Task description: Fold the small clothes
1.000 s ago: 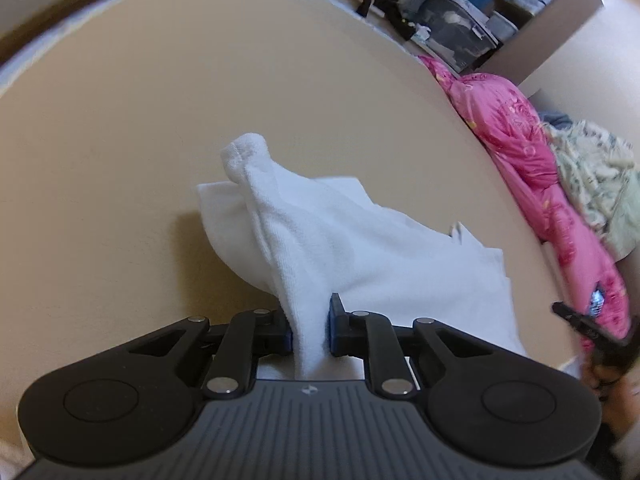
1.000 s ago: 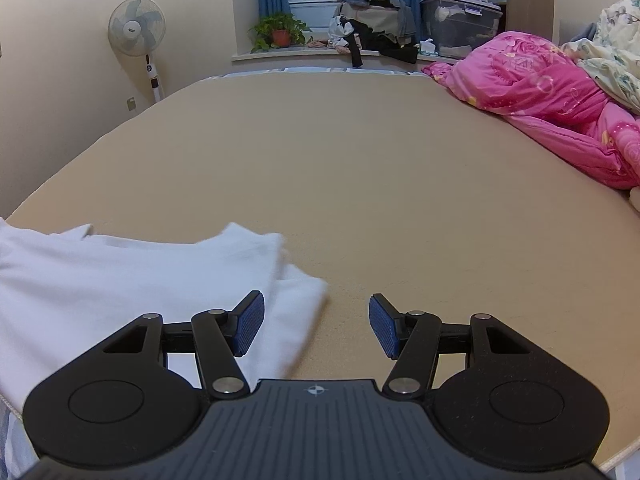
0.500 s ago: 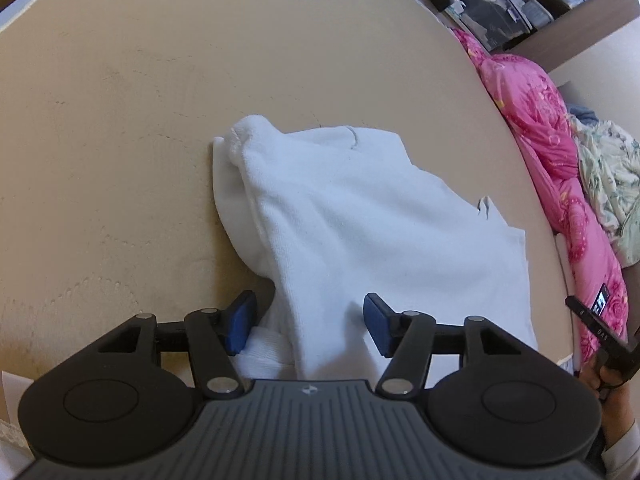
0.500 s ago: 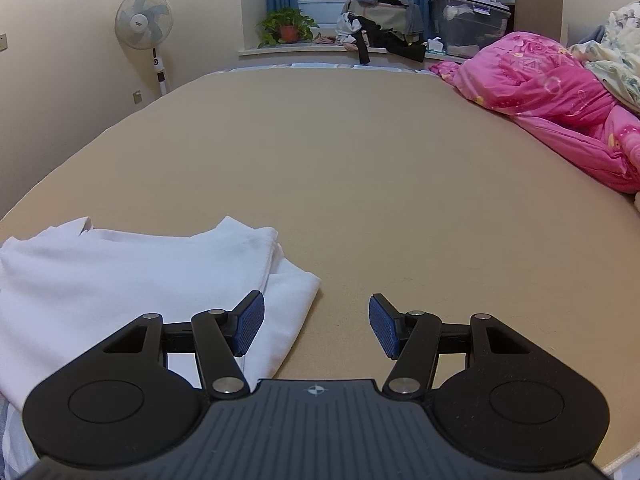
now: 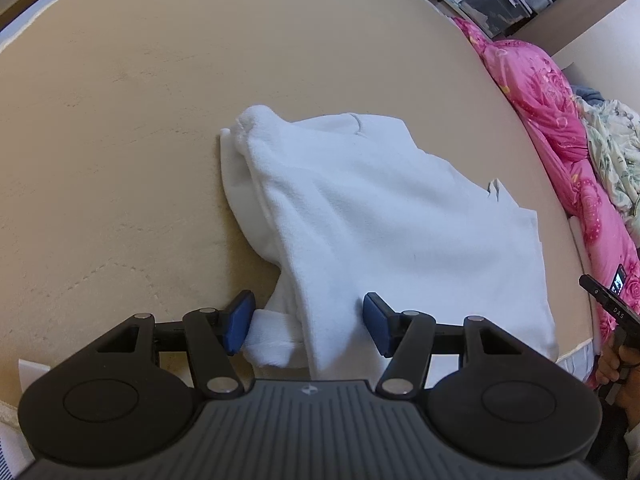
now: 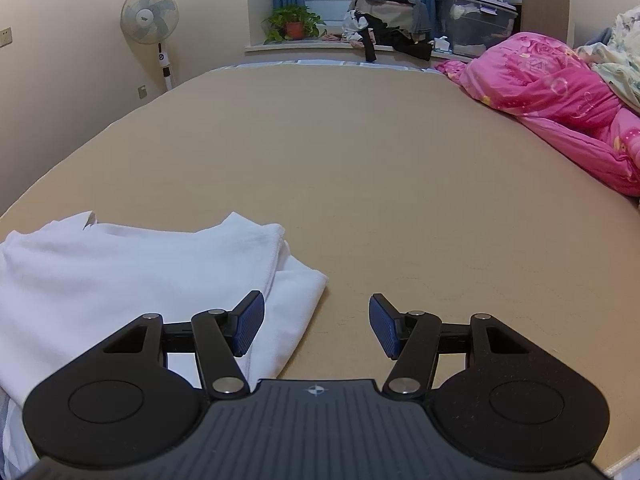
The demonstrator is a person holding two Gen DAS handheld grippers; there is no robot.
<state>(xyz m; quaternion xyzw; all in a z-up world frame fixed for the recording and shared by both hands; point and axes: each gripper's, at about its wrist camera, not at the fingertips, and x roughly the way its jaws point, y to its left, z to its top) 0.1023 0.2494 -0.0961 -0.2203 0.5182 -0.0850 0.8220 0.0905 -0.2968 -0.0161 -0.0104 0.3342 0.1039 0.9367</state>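
A broad tan bed [image 6: 360,168] fills the room, with a pink quilt [image 6: 552,96] heaped along one side and a fan [image 6: 150,14] and potted plant [image 6: 294,24] by the window. The white garment [image 5: 380,220] lies partly folded near the bed's edge. The left gripper [image 5: 306,326] has just let go, its jaws apart with cloth loose between them. The right gripper [image 6: 316,328] hangs open beside the garment, over bare bed.

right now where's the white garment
The white garment lies on the tan bed, low centre in the left wrist view between the left gripper's open fingers, and lower left in the right wrist view.
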